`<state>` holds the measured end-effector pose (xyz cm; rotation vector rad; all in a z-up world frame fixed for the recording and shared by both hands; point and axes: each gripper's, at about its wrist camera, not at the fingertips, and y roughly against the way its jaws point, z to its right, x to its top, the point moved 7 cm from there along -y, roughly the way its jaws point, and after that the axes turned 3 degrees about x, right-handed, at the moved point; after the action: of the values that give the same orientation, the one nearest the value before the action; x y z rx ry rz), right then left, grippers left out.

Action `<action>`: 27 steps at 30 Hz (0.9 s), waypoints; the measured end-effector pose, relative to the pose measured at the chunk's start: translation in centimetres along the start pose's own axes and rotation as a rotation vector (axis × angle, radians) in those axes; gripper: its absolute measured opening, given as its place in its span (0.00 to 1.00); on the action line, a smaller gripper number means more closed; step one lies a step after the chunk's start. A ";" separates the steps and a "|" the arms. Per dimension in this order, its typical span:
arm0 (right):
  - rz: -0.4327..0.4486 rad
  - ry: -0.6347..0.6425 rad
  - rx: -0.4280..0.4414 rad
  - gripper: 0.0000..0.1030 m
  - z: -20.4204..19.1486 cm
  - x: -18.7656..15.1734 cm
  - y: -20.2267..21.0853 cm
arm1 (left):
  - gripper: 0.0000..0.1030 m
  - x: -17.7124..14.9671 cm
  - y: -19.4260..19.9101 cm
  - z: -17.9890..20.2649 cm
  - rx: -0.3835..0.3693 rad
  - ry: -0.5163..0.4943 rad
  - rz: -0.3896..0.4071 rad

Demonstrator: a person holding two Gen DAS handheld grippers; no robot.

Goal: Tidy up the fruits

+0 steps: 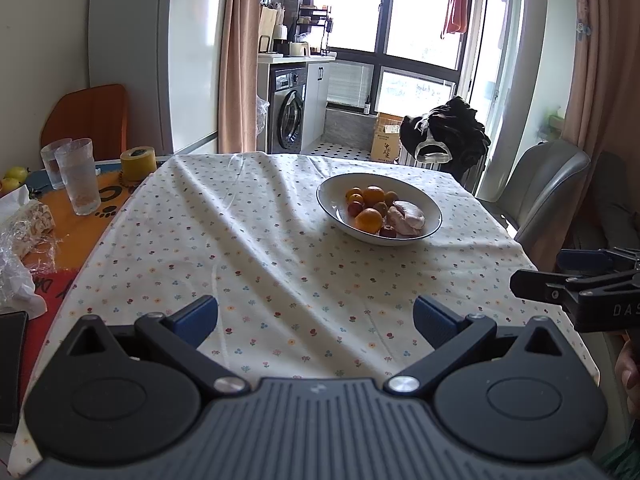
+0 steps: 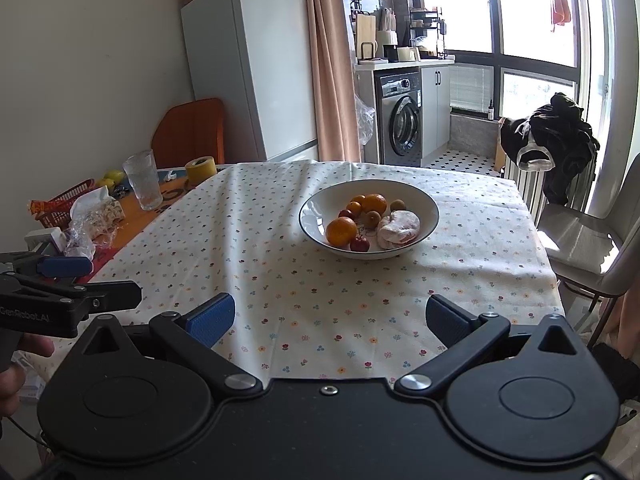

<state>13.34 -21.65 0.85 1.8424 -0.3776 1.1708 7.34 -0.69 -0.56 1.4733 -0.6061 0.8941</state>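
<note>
A white bowl with a dark rim stands on the flowered tablecloth. In it lie two oranges, small red and brown fruits, and a pale peeled fruit. My left gripper is open over the near cloth, well short of the bowl, with nothing between its blue pads. My right gripper is open too, at the near table edge, with nothing in it. Each gripper shows at the side of the other's view: the right gripper and the left gripper.
Two glasses, a yellow tape roll, green-yellow fruits, a red basket and plastic wrappers crowd the table's left end. A grey chair stands at the right. A fridge and a washing machine are behind.
</note>
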 end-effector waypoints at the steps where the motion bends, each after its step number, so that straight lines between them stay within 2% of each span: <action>1: -0.001 0.000 -0.001 1.00 0.0 0.0 0.0 | 1.00 0.0 0.0 0.0 0.000 0.001 0.000; 27: -0.022 0.012 0.000 1.00 -0.3 -0.5 -0.6 | 1.00 0.0 -0.1 -0.1 -0.005 0.011 0.005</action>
<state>13.31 -21.15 0.15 1.8342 -0.3502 1.1668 7.39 -0.57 -0.65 1.4623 -0.6039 0.9034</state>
